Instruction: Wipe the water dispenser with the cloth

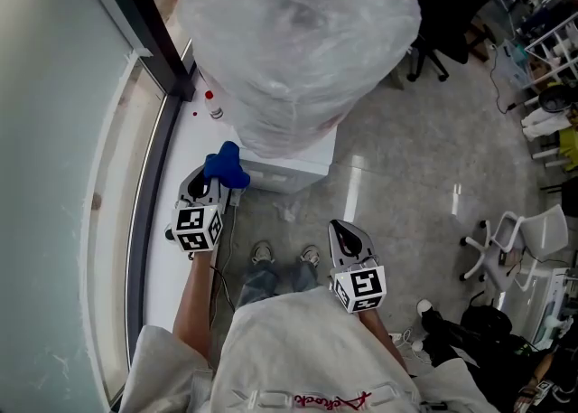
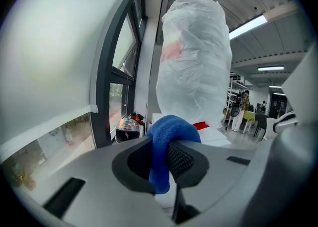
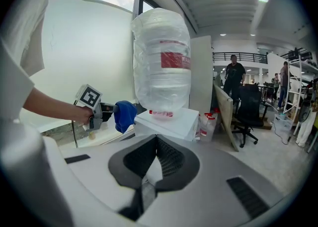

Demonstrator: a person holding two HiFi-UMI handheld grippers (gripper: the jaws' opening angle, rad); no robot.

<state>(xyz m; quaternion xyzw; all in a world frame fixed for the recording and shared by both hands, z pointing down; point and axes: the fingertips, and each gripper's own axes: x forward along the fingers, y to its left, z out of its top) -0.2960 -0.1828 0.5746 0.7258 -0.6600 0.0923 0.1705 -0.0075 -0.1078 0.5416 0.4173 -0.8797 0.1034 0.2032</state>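
Along your left runs the dark window frame (image 1: 149, 185) and a white ledge (image 1: 183, 145), a narrow strip bearing a small bottle (image 1: 214, 109). Your left gripper (image 1: 213, 183) hangs over that ledge, jaws clamped on the blue cloth (image 1: 226, 165), which sits just beside the left front edge of the water dispenser (image 1: 293, 165); whether it touches the white cabinet cannot be told. The plastic-wrapped bottle (image 1: 298, 32) bulges out past the cabinet on all sides. Your right gripper (image 1: 348, 238) hovers well apart, low before the cabinet, jaws together with nothing between them. To the right, grey floor (image 1: 424, 176) lies open as far as a white chair (image 1: 524, 239).
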